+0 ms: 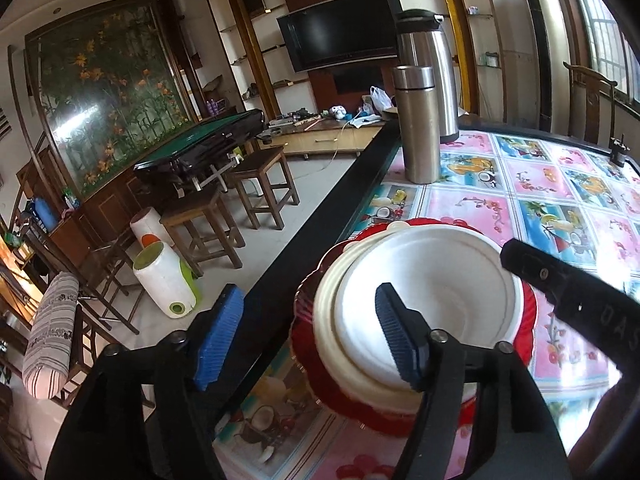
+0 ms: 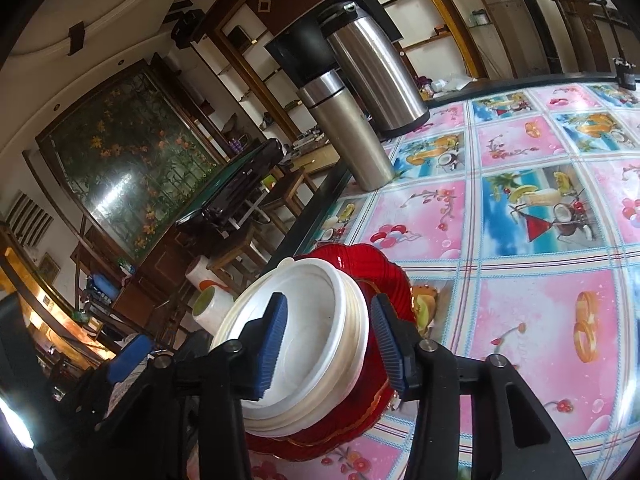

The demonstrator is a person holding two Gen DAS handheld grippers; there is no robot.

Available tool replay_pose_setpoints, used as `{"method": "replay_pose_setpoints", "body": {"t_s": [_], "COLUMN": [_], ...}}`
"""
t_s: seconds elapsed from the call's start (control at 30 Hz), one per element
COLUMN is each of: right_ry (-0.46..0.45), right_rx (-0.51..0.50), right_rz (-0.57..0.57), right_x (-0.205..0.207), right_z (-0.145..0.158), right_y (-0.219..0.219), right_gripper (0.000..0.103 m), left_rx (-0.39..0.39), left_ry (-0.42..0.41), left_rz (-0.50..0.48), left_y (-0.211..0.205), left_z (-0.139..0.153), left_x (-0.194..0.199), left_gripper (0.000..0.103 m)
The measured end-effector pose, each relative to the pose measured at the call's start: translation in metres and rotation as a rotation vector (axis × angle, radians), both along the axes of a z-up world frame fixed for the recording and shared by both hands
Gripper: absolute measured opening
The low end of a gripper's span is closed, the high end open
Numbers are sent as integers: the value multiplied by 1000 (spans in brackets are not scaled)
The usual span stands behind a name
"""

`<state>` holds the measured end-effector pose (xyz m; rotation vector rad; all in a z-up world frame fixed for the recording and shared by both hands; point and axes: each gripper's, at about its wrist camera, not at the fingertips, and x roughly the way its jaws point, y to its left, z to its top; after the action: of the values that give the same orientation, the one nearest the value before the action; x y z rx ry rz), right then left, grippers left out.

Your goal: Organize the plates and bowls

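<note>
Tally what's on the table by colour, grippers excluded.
White: 1 stack of bowls; number of bowls in it unclear
Red: 1 stack of plates under the bowls; count unclear
Steel: 2, a tall flask and a larger pump thermos
Black: 1 small object at the far edge
Total: 5

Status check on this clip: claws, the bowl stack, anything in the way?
Left claw open, straddling the near rim of the white bowls. Right claw open around the same stack. Bowls nested on red plates at table edge. Two steel flasks beyond, clear.
</note>
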<state>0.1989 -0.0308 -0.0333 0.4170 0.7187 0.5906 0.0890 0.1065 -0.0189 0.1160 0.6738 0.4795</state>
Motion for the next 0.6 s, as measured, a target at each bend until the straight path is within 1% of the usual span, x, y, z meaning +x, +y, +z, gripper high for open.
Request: {"method": "replay_pose_setpoints", "body": {"t_s": [0.07,0.13,0.2,0.3,0.4,0.5,0.6], "right_ry": [-4,6,1,-34,-48,-21,19], "right_rx": [6,26,45,25,6,-5,35], "right_rz": [-10,-18,-17,-30,-19,-9,5], "right_x": [-5,-9,-13,-20,-27,-36,-46], "right_z": [1,2,4,7,4,-7,-17], "right_y": [-6,-12,-17,-18,-19,-24,-35], "right_gripper": [53,58,61,63,64,65,66], "left_rx": [-3,-13,-13,-3,-26,-53,-80], "left_ry": [-5,-7,-4,4,11,17,10], "left_rz": [-3,-11,-15,-23,-30,-37,-43], "left_y": [2,3,3,2,3,4,5], "left_z": [2,3,2,-1,-4,-5,-5], "left_x": [-8,-19,-28,-44,-53,-60,-68], "left_gripper": [77,79,79,80,80,80,80]}}
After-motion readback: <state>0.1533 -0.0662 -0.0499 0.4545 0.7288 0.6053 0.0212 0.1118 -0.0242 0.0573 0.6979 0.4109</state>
